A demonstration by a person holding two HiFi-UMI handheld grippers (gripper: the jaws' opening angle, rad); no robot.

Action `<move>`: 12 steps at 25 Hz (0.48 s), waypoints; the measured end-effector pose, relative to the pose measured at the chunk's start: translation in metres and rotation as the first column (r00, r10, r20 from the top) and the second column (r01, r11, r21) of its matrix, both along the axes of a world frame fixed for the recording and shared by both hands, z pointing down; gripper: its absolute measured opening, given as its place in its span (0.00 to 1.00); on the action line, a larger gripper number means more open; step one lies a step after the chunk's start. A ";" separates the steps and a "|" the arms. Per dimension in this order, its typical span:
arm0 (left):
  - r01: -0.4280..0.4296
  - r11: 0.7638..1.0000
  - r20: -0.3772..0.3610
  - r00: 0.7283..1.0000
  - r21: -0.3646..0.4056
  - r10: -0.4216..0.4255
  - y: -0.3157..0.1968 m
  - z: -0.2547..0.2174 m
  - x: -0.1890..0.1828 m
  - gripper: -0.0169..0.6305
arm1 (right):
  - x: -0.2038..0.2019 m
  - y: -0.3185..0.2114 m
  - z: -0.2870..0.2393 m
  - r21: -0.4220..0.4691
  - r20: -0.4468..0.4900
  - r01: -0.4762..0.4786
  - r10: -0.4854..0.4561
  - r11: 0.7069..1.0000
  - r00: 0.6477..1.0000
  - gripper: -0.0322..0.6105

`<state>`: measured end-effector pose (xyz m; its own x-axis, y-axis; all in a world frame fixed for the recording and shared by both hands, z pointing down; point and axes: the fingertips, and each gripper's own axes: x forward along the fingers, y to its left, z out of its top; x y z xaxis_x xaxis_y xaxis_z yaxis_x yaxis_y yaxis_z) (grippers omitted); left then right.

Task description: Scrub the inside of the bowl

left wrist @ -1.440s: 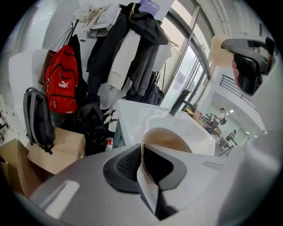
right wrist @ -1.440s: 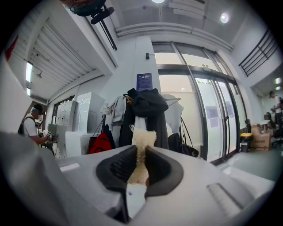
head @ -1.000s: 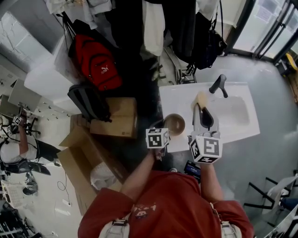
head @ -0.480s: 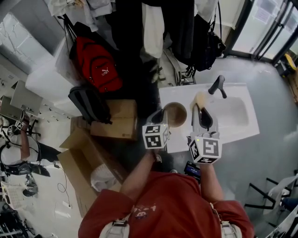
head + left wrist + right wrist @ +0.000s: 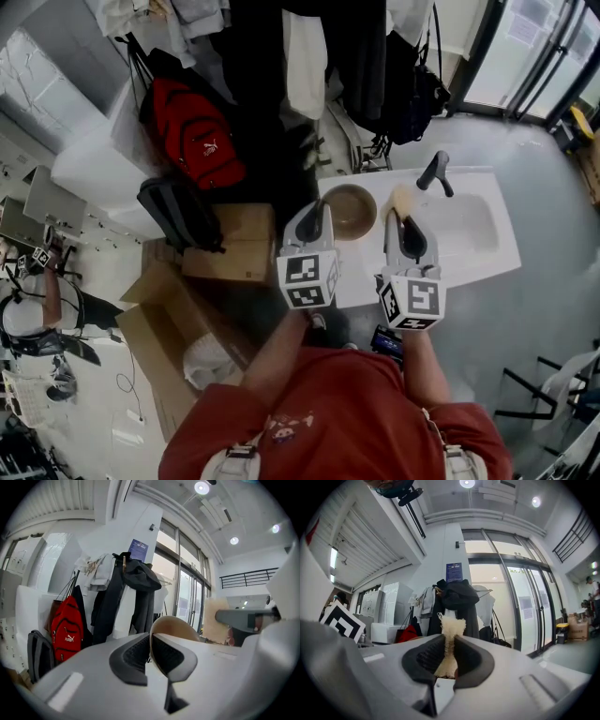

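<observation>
A tan bowl (image 5: 350, 210) hangs over the left end of the white sink counter (image 5: 361, 281). My left gripper (image 5: 319, 223) is shut on its near rim. In the left gripper view the bowl (image 5: 174, 626) rises tilted from between the dark pads, and the left gripper (image 5: 150, 644) pinches its thin wall. My right gripper (image 5: 405, 221) is just right of the bowl and apart from it, shut on a pale fibrous scrubber (image 5: 404, 199). In the right gripper view the scrubber (image 5: 451, 631) sticks up from the right gripper (image 5: 449, 652), squeezed narrow at the pads.
A dark faucet (image 5: 436, 172) stands at the back of the sink basin (image 5: 473, 225). To the left on the floor are cardboard boxes (image 5: 230, 246), a red backpack (image 5: 194, 131) and a dark bag (image 5: 178, 208). Coats hang behind (image 5: 323, 56).
My left gripper has risen and carried the bowl farther from me, toward the back of the counter. The right gripper with the scrubber has hardly moved.
</observation>
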<state>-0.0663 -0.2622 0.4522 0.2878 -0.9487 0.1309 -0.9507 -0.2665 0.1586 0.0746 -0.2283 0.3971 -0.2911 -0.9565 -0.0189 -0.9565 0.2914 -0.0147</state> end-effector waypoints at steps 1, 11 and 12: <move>0.006 1.000 -0.002 1.000 0.017 -0.006 0.001 -0.007 -0.001 0.07 | -0.001 0.000 0.000 0.001 0.000 0.002 -0.002 1.000 1.000 0.13; 0.028 0.995 0.051 0.998 0.092 -0.033 0.005 -0.024 -0.005 0.07 | -0.010 0.012 -0.018 0.041 0.015 0.037 -0.038 0.998 0.999 0.13; 0.025 0.995 0.052 0.998 0.093 -0.030 0.004 -0.024 -0.004 0.07 | -0.014 0.013 -0.020 0.044 0.016 0.047 -0.048 0.998 0.999 0.13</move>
